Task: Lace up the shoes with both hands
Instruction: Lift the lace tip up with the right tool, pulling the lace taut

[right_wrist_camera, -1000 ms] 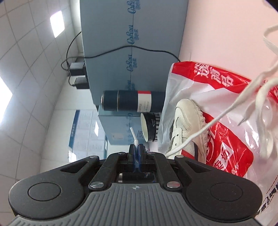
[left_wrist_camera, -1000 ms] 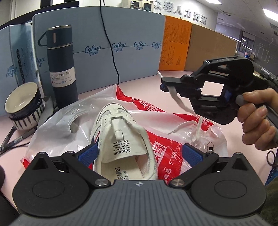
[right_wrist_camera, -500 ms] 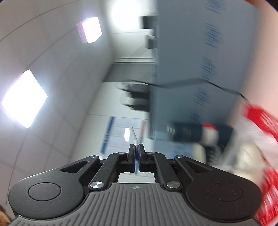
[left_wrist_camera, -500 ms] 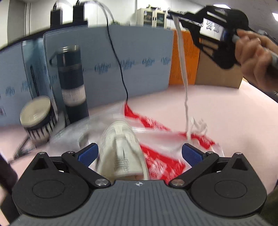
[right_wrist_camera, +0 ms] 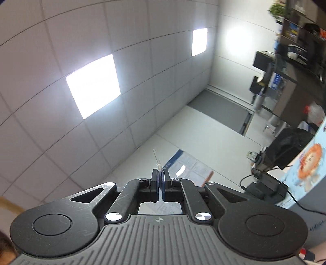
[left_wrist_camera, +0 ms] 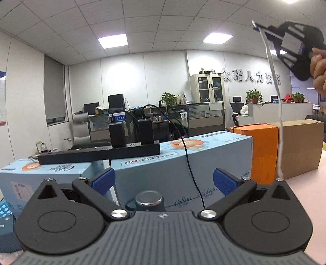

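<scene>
An office: white tiled ceiling (left_wrist_camera: 163,18) with bright light panels (left_wrist_camera: 113,40) at twelve o'clock, white walls, a cabinet (left_wrist_camera: 207,88) at two o'clock, desks (left_wrist_camera: 203,116) and potted plants (left_wrist_camera: 169,97) mid-room.

Both views are bright, lit by ceiling panels (left_wrist_camera: 113,40) that blow out to pure white – the big one (right_wrist_camera: 92,85) in the right wrist view glares hardest. Heavy fisheye bending at the edges. Left wrist view is mostly sharp; right wrist view smears along its right side – desks there go soft.
</scene>
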`<state>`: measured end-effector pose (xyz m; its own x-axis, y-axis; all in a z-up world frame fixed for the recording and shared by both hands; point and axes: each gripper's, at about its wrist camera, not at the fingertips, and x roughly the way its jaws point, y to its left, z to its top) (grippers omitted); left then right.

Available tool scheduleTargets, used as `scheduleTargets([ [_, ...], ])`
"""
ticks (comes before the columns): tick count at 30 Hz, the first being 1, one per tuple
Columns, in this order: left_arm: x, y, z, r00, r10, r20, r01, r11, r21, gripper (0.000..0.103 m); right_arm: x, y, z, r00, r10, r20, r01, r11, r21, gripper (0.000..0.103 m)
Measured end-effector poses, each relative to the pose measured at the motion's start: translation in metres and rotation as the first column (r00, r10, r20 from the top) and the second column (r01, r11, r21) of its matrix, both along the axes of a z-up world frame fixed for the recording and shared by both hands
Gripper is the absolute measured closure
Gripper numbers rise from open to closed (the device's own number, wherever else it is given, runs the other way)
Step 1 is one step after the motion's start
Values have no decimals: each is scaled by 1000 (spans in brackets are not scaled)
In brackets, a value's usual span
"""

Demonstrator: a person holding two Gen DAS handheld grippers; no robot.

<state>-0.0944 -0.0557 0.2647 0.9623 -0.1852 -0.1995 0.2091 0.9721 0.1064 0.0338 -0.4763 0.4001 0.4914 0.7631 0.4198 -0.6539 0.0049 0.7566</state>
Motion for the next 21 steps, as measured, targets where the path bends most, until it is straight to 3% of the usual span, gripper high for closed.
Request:
scheduleTargets([
  [3, -8, -9, -31, 997, -28, -78, 27, 1000, -9, 0, -6, 10, -28, 999, 23, -27, -25, 997, -72, 98],
  [7, -24, -26, -85, 978, -47, -205, 40, 998, -37, 0, -23, 30, -108, 994, 13, -109, -35, 977, -209, 98],
  [12, -34, -49, -139, 924, -80, -373, 32, 990, -135, 0, -58, 45, -207, 968, -114, -225, 28, 936, -352, 98],
  [14, -31, -59, -150, 902, -90, -422, 32, 989, -141, 0, -76, 47, -238, 947, -154, -280, 47, 934, -355, 98],
  [18, -25, -72, -162, 879, -99, -467, 50, 992, -117, 0, -106, 45, -263, 933, -202, -297, 63, 905, -420, 97],
  [21, -19, -74, -172, 858, -112, -500, 33, 986, -164, 0, -114, 40, -267, 931, -223, -290, 70, 886, -458, 97],
])
